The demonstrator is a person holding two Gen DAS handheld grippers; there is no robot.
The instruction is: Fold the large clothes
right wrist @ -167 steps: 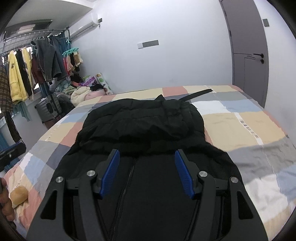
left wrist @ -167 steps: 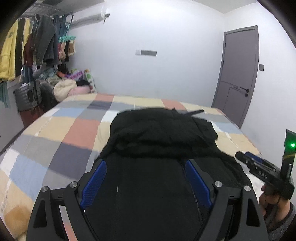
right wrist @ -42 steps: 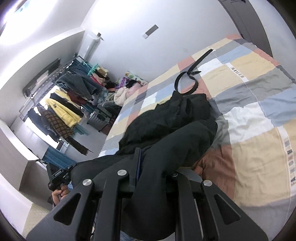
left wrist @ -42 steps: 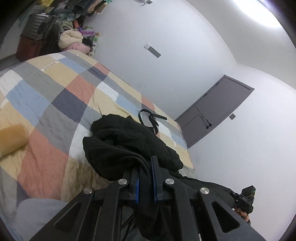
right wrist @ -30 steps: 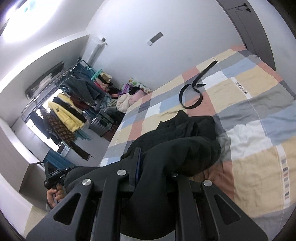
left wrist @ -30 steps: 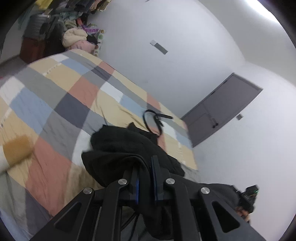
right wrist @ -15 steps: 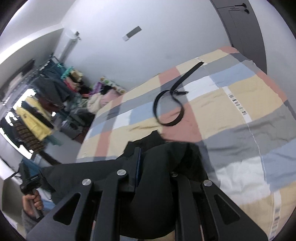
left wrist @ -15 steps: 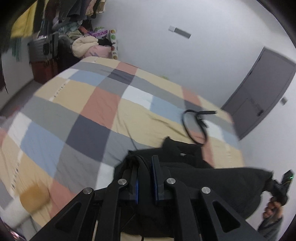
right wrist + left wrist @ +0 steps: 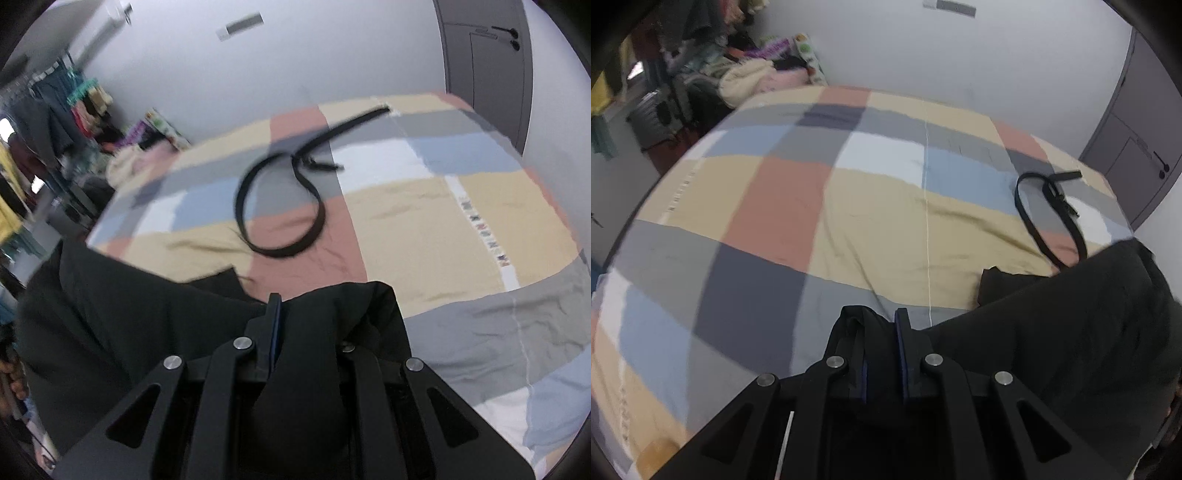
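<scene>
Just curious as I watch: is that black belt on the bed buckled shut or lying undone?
Undone. The black belt lies in an open curl on the patchwork bedspread, its two ends apart.

Bed with a patchwork cover of tan, grey, blue, white and salmon squares (image 9: 798,206), looped black leather belt (image 9: 280,206) lying on it, grey panelled door (image 9: 484,70), crowded clothes rack (image 9: 33,122), heap of soft pastel bundles (image 9: 757,75).

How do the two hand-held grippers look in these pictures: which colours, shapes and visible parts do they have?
The left gripper and the right gripper look alike: matte black angular linkage arms with triangular cut-outs, round silver pivot screws, and blue pads on the inner faces of the fingers. No cable or printed marking is visible.
</scene>
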